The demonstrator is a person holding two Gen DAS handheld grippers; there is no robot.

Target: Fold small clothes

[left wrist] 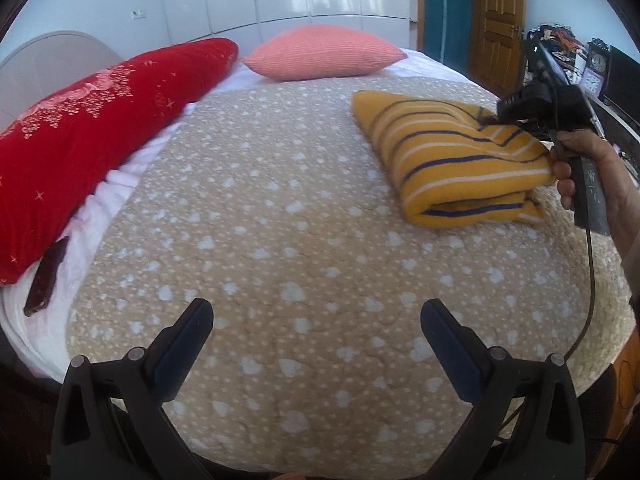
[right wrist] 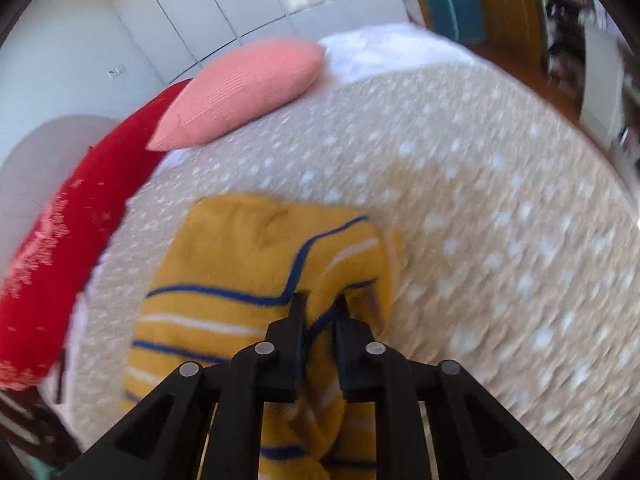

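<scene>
A folded yellow sweater with blue and white stripes lies on the beige dotted bedspread, at the right side in the left wrist view. My right gripper is shut on a pinched ridge of the yellow sweater, the cloth bunched between its fingers. From the left wrist view, the right gripper sits at the sweater's right edge, held by a hand. Low over bare bedspread, well left of the sweater, my left gripper is open with nothing between its fingers.
A long red pillow lies along the left side of the bed, a pink cushion at the far end. A dark phone-like object rests on the white sheet at left. White wardrobes and a wooden door stand behind.
</scene>
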